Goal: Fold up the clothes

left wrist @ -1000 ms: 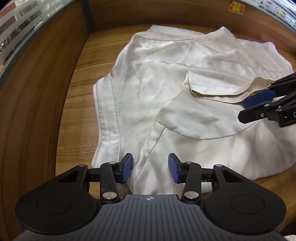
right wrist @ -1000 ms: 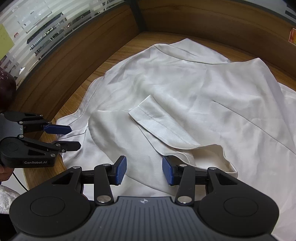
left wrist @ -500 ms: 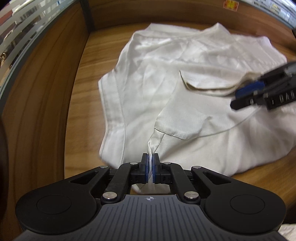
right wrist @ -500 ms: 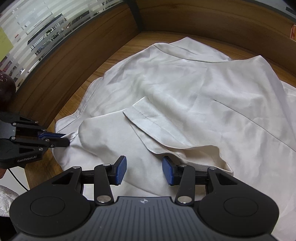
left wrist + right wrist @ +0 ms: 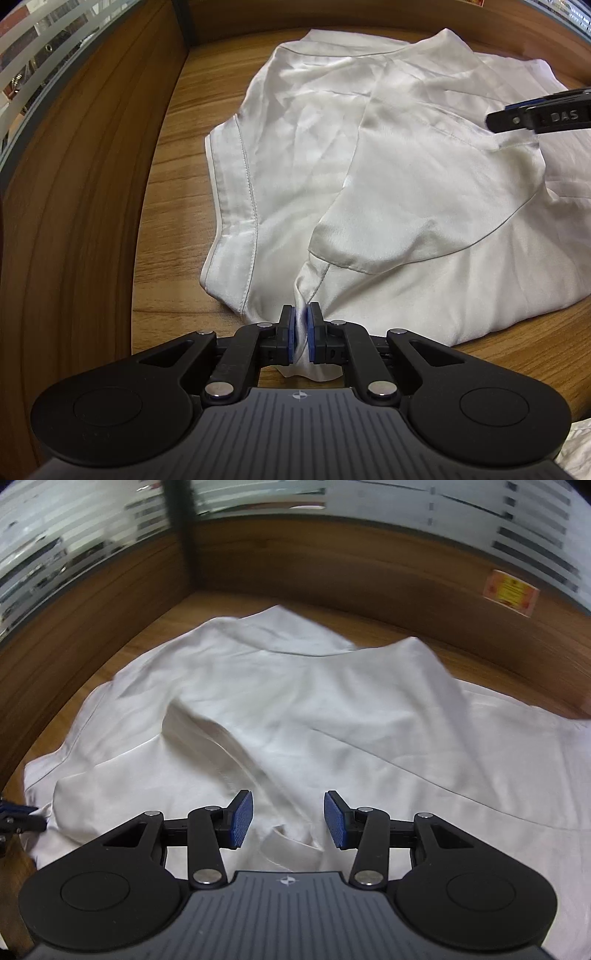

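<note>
The white shirt (image 5: 388, 177) lies spread and rumpled on the wooden table (image 5: 177, 192), close to the corner of the wood-panelled walls. My left claw (image 5: 303, 330) is clamped on a bunched fold at the shirt's near edge, the cloth pinched between its blue pads. My right claw (image 5: 289, 819) hangs over the garment with its pads well apart, a hemmed flap of fabric beneath them, gripping nothing.

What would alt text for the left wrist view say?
The left gripper pinches the near edge of a white shirt spread on a wooden table. The right gripper reaches in from the right edge, over the shirt's folded sleeve.
</note>
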The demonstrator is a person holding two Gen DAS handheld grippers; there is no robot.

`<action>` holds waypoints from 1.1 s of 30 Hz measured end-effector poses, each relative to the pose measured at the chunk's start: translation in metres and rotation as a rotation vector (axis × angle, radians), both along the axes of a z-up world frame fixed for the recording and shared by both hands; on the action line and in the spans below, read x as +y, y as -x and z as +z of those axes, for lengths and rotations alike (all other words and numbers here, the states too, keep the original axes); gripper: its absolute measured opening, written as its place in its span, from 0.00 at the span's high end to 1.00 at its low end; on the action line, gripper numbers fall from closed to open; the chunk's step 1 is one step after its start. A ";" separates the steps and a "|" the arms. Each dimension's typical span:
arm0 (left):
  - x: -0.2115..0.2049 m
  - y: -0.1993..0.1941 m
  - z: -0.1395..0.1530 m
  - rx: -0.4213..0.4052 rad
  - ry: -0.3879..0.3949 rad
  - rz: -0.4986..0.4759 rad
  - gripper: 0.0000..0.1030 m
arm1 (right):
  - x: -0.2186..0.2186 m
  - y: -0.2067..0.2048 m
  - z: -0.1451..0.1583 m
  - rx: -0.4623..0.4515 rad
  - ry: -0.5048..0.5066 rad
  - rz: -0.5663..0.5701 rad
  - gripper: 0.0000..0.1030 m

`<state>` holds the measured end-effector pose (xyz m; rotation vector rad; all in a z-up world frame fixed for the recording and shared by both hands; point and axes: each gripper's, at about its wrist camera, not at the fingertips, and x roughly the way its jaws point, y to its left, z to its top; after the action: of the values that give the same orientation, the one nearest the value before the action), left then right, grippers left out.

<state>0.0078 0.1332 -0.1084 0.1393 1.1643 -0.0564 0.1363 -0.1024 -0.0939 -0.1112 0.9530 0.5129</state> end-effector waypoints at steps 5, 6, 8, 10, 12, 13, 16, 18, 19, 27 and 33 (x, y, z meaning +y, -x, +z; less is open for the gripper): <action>-0.002 0.000 -0.001 -0.003 -0.011 0.005 0.87 | -0.019 0.004 0.006 0.053 -0.069 -0.024 0.52; -0.002 0.000 -0.001 -0.004 -0.013 0.004 0.86 | -0.019 0.005 0.006 0.074 -0.081 -0.022 0.51; -0.002 0.000 -0.001 -0.007 -0.019 0.001 0.85 | -0.019 0.006 0.002 0.093 -0.040 -0.047 0.51; -0.002 0.000 -0.001 -0.006 -0.025 0.003 0.80 | -0.020 0.005 0.000 0.080 0.013 -0.104 0.51; -0.001 -0.001 -0.001 -0.001 -0.027 0.011 0.76 | -0.024 0.004 -0.001 0.069 0.032 -0.132 0.51; -0.001 -0.001 0.001 0.002 -0.022 0.016 0.74 | -0.027 0.005 0.001 0.067 0.031 -0.132 0.51; -0.003 0.000 0.006 -0.014 -0.016 0.012 0.65 | -0.039 0.010 0.009 0.071 0.011 -0.133 0.50; -0.005 0.000 0.010 -0.025 -0.011 0.005 0.61 | -0.048 0.012 0.014 0.077 -0.002 -0.137 0.49; -0.008 0.000 0.014 -0.030 -0.007 -0.002 0.60 | -0.056 0.013 0.018 0.083 -0.005 -0.146 0.48; -0.031 -0.018 0.037 -0.013 -0.018 -0.037 0.55 | -0.126 0.029 0.041 0.108 0.076 -0.151 0.44; -0.045 -0.051 0.061 -0.010 -0.017 -0.087 0.55 | -0.186 0.027 0.058 0.176 0.129 -0.165 0.44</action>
<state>0.0591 0.0884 -0.0470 0.2052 1.1490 -0.1230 0.1091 -0.2885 -0.0357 -0.1032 1.1570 0.3119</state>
